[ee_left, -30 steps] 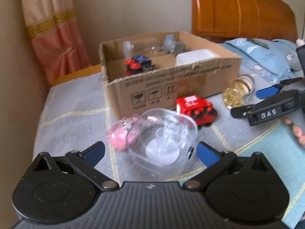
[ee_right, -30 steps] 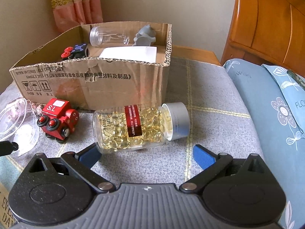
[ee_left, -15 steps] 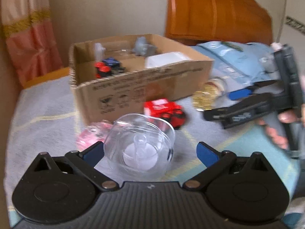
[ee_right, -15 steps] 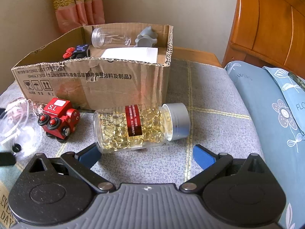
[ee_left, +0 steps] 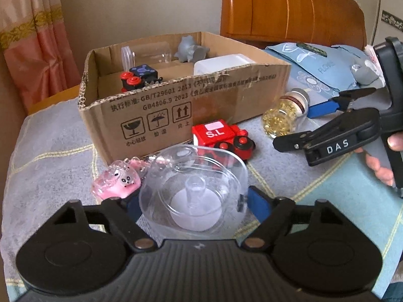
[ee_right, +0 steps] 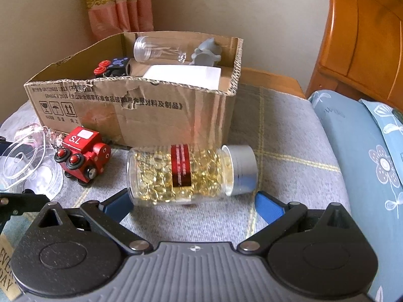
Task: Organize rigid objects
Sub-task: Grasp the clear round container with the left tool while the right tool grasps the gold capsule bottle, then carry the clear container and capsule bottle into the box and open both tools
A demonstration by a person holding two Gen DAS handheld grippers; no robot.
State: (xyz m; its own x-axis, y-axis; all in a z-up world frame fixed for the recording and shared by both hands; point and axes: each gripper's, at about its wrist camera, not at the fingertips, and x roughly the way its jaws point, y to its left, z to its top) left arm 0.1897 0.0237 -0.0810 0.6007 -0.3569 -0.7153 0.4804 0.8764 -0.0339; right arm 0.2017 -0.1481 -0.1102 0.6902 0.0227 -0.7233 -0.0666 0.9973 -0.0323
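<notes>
A cardboard box point(ee_left: 226, 105) stands on the grey cloth and holds a black toy train, a clear tube, a grey figure and a white block. My left gripper point(ee_left: 194, 202) is shut on a clear plastic container point(ee_left: 194, 188), blue pads on both its sides. A pink charm point(ee_left: 117, 182) and a red toy train point(ee_left: 219, 136) lie in front of the box. My right gripper point(ee_right: 191, 203) is open around a bottle of yellow capsules point(ee_right: 186, 173) lying on its side. The box point(ee_right: 136, 105), red train point(ee_right: 83, 153) and clear container point(ee_right: 25, 161) also show in the right wrist view.
A wooden headboard point(ee_left: 289, 12) and blue pillows point(ee_right: 365, 151) lie to the right. A pink curtain point(ee_left: 37, 50) hangs at the back left. The right gripper's body point(ee_left: 340, 138) shows at the right of the left wrist view.
My left gripper has closed its pads onto the clear container. My right gripper has moved forward, so the capsule bottle now lies between its open fingers.
</notes>
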